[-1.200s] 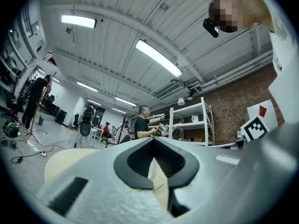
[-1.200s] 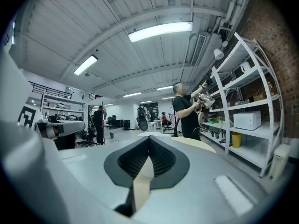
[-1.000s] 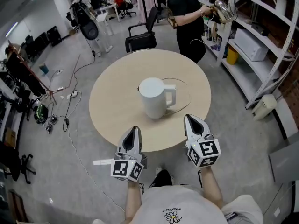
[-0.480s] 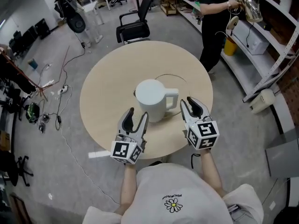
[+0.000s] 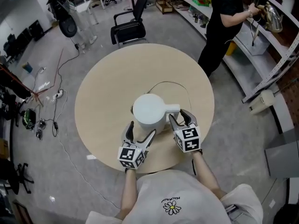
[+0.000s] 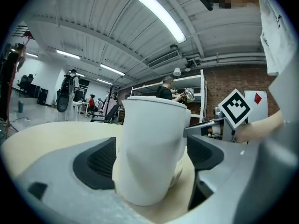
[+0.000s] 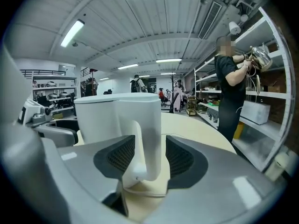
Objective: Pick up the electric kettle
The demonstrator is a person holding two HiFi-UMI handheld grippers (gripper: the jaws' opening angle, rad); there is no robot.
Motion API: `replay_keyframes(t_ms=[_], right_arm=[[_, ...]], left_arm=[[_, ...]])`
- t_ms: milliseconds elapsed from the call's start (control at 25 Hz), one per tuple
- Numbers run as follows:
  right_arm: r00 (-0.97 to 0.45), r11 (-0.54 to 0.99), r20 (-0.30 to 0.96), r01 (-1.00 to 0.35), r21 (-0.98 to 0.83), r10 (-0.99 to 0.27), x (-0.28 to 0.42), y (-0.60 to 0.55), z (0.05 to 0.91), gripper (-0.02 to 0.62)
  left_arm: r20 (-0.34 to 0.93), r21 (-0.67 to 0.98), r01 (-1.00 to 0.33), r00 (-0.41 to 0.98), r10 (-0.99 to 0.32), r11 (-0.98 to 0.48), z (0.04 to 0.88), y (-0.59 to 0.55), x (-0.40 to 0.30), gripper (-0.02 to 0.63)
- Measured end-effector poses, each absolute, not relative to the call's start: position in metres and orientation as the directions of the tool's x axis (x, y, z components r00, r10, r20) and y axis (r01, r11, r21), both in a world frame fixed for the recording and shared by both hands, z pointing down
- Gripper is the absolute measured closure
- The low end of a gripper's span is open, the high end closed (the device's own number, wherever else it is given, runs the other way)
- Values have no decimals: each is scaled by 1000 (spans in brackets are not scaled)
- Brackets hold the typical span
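Observation:
A white electric kettle [image 5: 148,110] stands upright on the round beige table [image 5: 107,83], its handle [image 5: 173,109] pointing right. My left gripper [image 5: 141,130] is at the kettle's near side. In the left gripper view the kettle body [image 6: 149,171] stands between its opening jaws, with no pad seen pressing on it. My right gripper [image 5: 180,116] straddles the handle. In the right gripper view the handle [image 7: 148,125] sits between the dark pads [image 7: 117,157], which are opening, with small gaps on both sides.
A thin black cord [image 5: 174,84] loops on the table behind the kettle. A person in black [image 5: 226,17] stands at metal shelves [image 5: 275,45] to the right. A black office chair [image 5: 128,29] is beyond the table, and cables [image 5: 56,97] lie on the floor at left.
Both grippers have come forward from the table's near edge to the kettle and gone from shut to open. The left now flanks the body, the right the handle.

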State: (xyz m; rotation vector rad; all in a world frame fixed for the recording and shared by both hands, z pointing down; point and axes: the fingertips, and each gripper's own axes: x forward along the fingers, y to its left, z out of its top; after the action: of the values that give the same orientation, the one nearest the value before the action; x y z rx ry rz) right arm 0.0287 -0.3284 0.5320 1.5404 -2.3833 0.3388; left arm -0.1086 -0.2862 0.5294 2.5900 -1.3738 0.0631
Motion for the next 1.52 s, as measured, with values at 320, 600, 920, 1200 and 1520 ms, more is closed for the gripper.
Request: replay_keyframes(t_ms=[320,600,920,1200,1520], right_arm=[[-366,373,381,-926,-58,-849,19,-364,549,457],[-335,365,413,-931,-6,-847,25,-376,571,522],[-321,364,397,-931,34,-860,25,-375,568,523],[-332,374,396,-927,32,-856,24,-376,568,525],[-342,386,398,-922,33,-851,28,-378,563,525]], left_arm=[[146,184,-785,617,-773,-591,544,-312,-92,98],[141,193,-750,659,-739,-632,550,-318,-80,55],[155,191,-741,671,-725,-644,549,-318,-80,51],[172,178,-749,662,-729,-638,549,-318,-81,54],[219,163,-752,658,-720,-638,544,-319,-77,58]])
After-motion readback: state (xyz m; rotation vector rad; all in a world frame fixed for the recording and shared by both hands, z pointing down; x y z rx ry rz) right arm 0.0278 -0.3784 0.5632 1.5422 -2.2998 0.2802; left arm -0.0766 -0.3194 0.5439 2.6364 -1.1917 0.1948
